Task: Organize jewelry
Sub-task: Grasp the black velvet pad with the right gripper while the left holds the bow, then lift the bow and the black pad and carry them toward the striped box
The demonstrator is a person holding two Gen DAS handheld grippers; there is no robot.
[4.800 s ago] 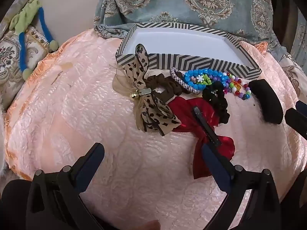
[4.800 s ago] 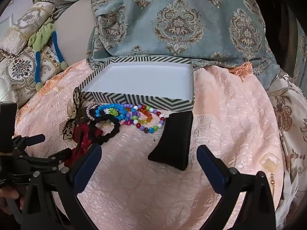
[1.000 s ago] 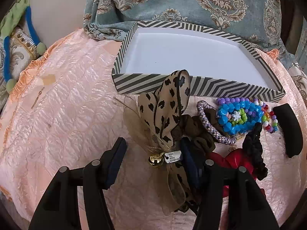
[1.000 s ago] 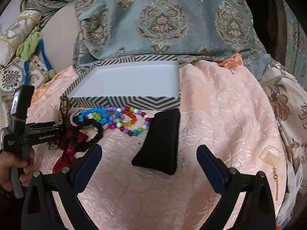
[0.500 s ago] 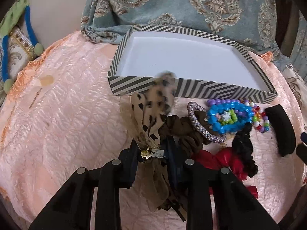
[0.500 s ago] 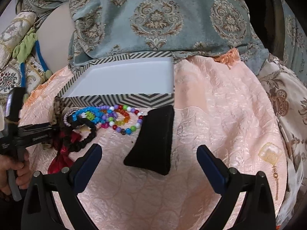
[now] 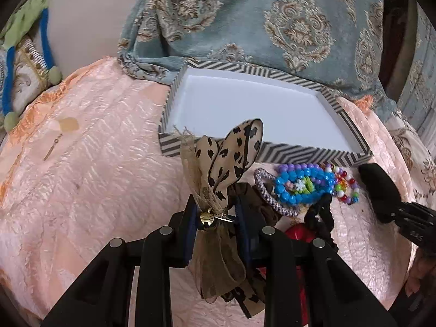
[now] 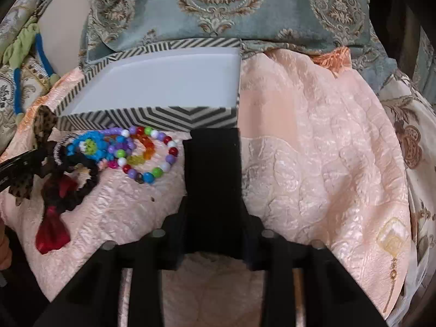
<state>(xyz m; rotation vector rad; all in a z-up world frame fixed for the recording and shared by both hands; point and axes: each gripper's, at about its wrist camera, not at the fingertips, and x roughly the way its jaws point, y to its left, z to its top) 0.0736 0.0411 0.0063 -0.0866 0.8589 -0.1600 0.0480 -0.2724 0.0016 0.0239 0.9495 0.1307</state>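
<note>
**Two hand-held grippers taking hair accessories beside an empty striped box on a peach bedspread.**

The peach bedspread (image 7: 90, 169) carries everything; a blue-grey damask cloth (image 7: 286, 24) lies along its far edge. The striped box (image 7: 297, 155), white inside, sits at the far centre. Near of its front wall lies the accessory pile: a black pad (image 8: 212, 169) on the right, a leopard-print bow (image 7: 231, 160) on the left, and between them a red bow (image 8: 53, 229), a black scrunchie (image 8: 81, 185), a blue bead bracelet (image 7: 302, 185) and a multicolour bead bracelet (image 8: 152, 155). The left gripper (image 7: 215, 215) has its jaws clamped on the leopard-print bow at its knot, by a small gold bell (image 7: 206, 218). The right gripper (image 8: 214, 215) has its jaws closing, the black pad's near end between them and touching both.
</note>
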